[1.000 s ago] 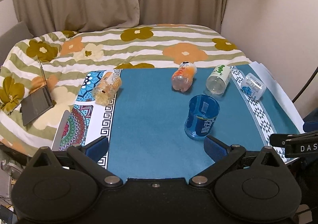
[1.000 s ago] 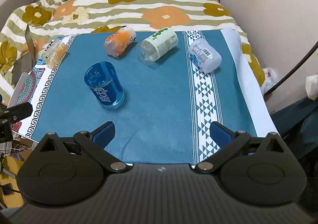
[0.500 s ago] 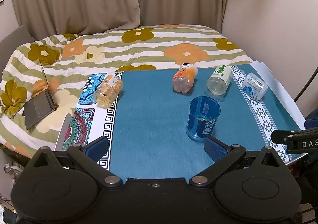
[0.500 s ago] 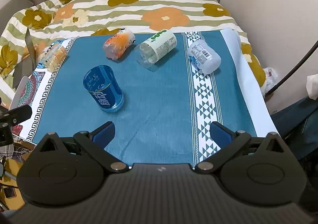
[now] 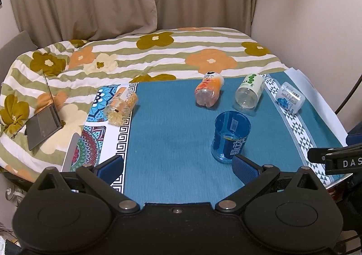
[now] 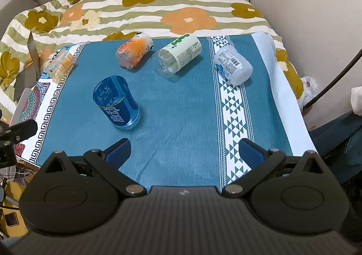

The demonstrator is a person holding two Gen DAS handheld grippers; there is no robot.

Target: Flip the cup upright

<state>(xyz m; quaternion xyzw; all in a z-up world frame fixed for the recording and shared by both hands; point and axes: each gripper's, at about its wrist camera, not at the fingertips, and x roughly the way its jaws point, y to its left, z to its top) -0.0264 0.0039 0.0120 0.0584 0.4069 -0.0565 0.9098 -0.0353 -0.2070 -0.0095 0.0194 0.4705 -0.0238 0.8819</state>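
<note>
A clear blue cup (image 5: 230,136) with white lettering stands upright, mouth up, on the teal cloth (image 5: 172,132); it also shows in the right wrist view (image 6: 116,102). My left gripper (image 5: 177,168) is open and empty, low at the cloth's near edge, its right finger just in front of the cup's base. My right gripper (image 6: 184,153) is open and empty, near the front edge, to the right of the cup and apart from it.
Cut bottle cups lie on their sides: an orange one (image 6: 134,51), a green-labelled one (image 6: 177,56), a clear white one (image 6: 234,66) and a yellow one (image 6: 60,65) at the left edge. A flowered quilt (image 5: 158,51) lies behind, with a laptop (image 5: 44,123) on the left.
Both grippers have drawn back and risen a little, so the cloth and the cup sit slightly farther off. The cup has not moved. Both stay open.
</note>
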